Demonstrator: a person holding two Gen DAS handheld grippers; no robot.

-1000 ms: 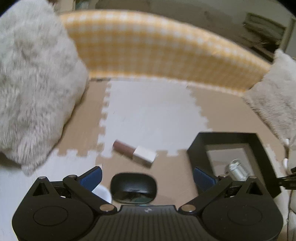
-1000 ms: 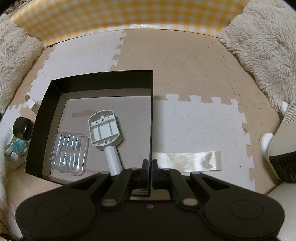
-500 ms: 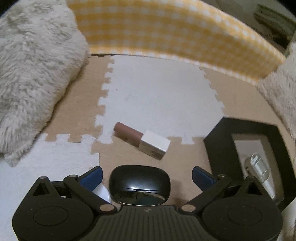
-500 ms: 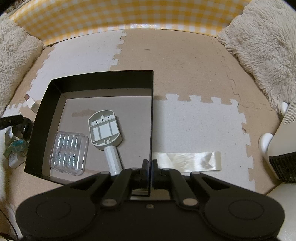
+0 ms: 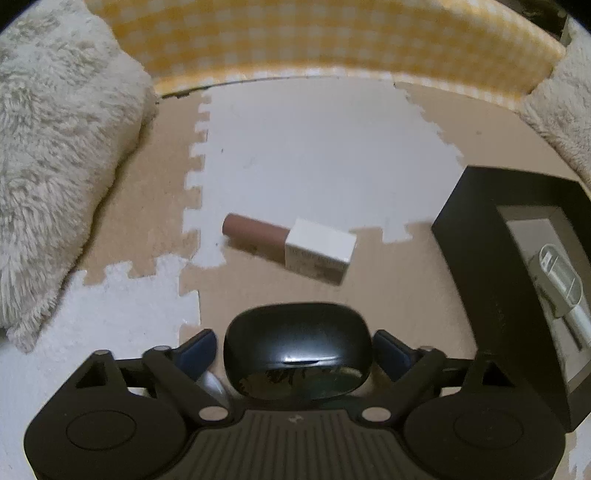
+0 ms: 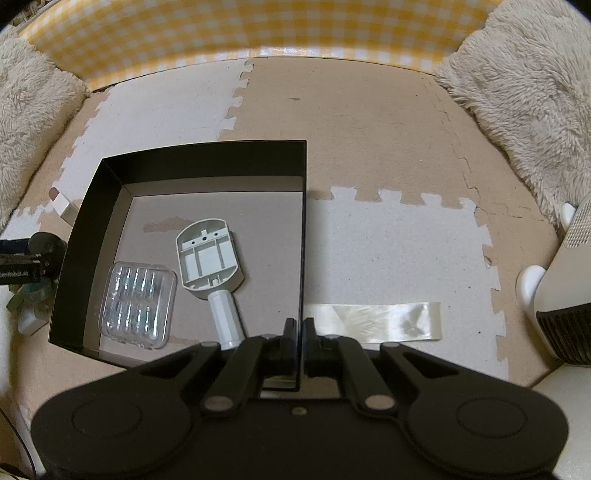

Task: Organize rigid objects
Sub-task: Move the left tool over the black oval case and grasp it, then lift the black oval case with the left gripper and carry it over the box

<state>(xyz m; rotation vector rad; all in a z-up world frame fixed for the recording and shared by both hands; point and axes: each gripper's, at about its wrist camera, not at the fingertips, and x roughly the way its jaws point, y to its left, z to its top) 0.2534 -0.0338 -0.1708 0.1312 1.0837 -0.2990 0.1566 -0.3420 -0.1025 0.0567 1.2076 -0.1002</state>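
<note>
Two blue pads [image 5: 197,350] of my left hand-held gripper [image 5: 295,350] sit either side of a glossy black case [image 5: 297,354] on the foam floor mat [image 5: 325,155]; the jaws have just been closing in, but I still see a sliver of gap on both sides, so no grip yet. Just past it lies a brown tube with a white cap [image 5: 290,245], across the seam between the beige and white tiles. My right hand-held gripper [image 6: 298,332] is clenched on the right wall of the black box [image 6: 207,155], which holds a clear plastic case [image 6: 138,304] and a grey handled tool [image 6: 212,264]. A shiny strip of tape [image 6: 373,321] lies just right of the box, with fluffy cushions [image 6: 517,92] and a yellow checked cushion [image 6: 240,33] around the edges.
</note>
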